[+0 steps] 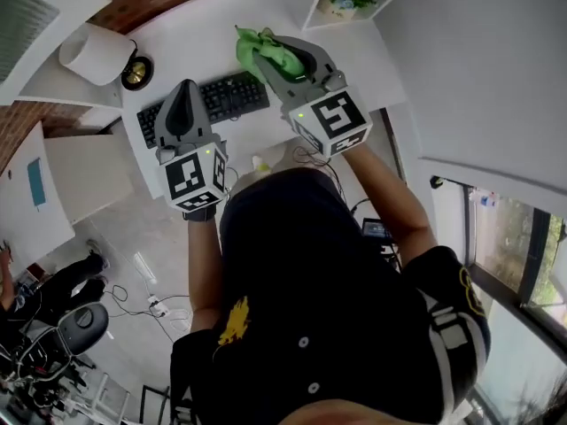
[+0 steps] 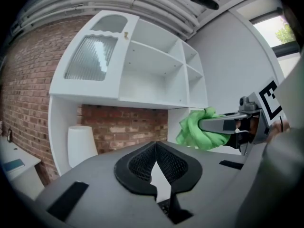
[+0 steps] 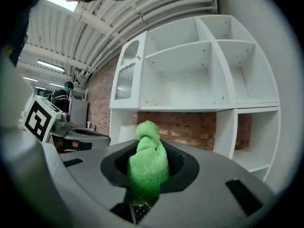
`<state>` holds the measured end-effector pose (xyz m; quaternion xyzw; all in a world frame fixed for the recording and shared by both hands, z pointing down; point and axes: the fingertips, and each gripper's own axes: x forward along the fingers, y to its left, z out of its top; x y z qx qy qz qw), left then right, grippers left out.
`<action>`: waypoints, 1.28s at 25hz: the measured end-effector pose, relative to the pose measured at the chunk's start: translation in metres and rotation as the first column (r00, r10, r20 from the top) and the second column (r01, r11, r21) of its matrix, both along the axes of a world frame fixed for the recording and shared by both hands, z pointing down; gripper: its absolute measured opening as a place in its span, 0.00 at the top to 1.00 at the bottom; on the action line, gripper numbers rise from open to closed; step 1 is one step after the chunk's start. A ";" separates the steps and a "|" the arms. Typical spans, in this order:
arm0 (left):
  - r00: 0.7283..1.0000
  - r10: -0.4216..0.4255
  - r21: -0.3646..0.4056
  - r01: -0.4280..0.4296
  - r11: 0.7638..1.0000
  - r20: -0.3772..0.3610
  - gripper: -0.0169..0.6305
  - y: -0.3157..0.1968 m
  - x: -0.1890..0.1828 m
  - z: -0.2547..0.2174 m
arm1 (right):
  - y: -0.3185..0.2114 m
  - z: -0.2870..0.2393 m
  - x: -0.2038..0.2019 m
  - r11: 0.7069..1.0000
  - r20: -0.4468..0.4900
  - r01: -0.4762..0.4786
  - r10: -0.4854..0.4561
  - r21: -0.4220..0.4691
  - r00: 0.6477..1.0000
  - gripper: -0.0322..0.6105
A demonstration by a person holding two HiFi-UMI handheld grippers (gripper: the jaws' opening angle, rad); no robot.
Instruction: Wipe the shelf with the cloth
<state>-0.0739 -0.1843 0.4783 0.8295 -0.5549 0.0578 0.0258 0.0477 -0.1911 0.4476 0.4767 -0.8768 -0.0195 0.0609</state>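
Note:
A bunched green cloth [image 3: 148, 167] is clamped in my right gripper [image 3: 151, 163], whose jaws are shut on it; the same cloth [image 1: 266, 53] shows in the head view, raised over the white desk [image 1: 204, 42], and the cloth [image 2: 197, 129] also appears at the right of the left gripper view. The white shelf unit [image 3: 209, 65] with open compartments stands ahead of both grippers, some way off. My left gripper [image 2: 155, 163] is shut with nothing between its fingers, and the left gripper [image 1: 182, 118] hovers over the keyboard [image 1: 221, 100].
A white cylindrical lamp [image 2: 81, 145] stands under the shelf at left, against a brick wall [image 2: 123, 127]. A glass-door cabinet [image 2: 90, 56] forms the shelf's left part. A small plant [image 1: 345, 5] sits in a low cubby. A person stands far off at left [image 3: 61, 96].

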 end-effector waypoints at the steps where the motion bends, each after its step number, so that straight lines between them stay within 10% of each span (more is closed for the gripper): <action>1: 1.000 0.008 0.024 -0.009 1.000 0.012 0.95 0.003 0.009 -0.002 | 0.004 -0.001 0.007 1.000 -0.002 -0.001 0.001 0.011 1.000 0.82; 13: 0.995 0.086 0.101 -0.091 0.991 0.055 0.95 0.000 0.052 0.000 | 0.003 0.000 0.007 0.996 -0.047 0.038 -0.035 0.080 0.998 0.82; 32: 0.993 0.024 0.125 -0.038 0.991 0.112 0.95 -0.020 0.022 -0.018 | -0.016 -0.031 -0.037 0.972 -0.055 0.154 -0.146 0.177 0.988 0.82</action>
